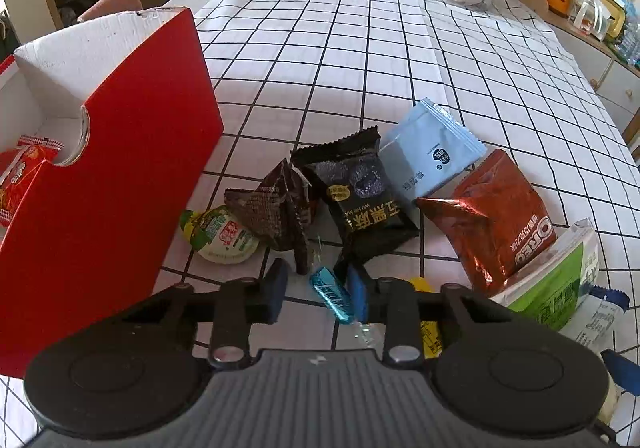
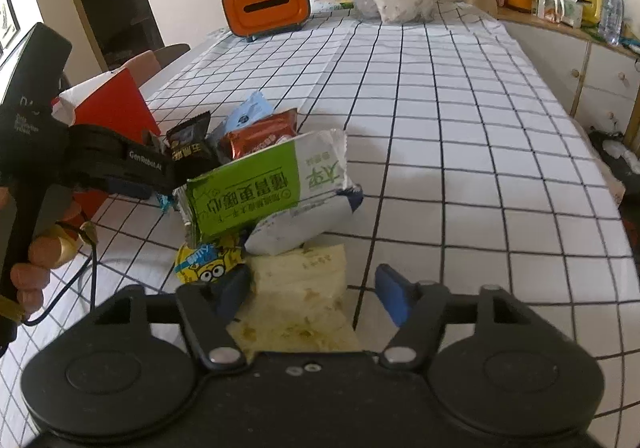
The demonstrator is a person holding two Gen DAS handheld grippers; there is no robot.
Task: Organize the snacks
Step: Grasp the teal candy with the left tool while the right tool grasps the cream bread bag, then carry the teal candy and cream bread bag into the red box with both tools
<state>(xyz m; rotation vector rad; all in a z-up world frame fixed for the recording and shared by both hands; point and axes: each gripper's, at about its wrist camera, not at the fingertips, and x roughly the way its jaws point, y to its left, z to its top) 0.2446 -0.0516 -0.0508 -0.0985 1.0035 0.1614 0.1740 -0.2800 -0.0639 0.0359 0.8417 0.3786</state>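
Left wrist view: a small glossy teal candy bar (image 1: 333, 300) lies on the checked tablecloth (image 1: 360, 87) between the blue pads of the left gripper (image 1: 318, 290), whose jaws stand partly apart with nothing clamped. Just ahead lie a crinkled black packet (image 1: 360, 195), a pale blue sachet (image 1: 430, 151) and a shiny brown Oreo bag (image 1: 492, 219). Left of the claw stands a red cardboard box (image 1: 112, 183). The right gripper (image 2: 312, 290) gapes wide and empty over a flat cream wrapper (image 2: 300, 304), with a green-and-white pack (image 2: 260, 187) beyond.
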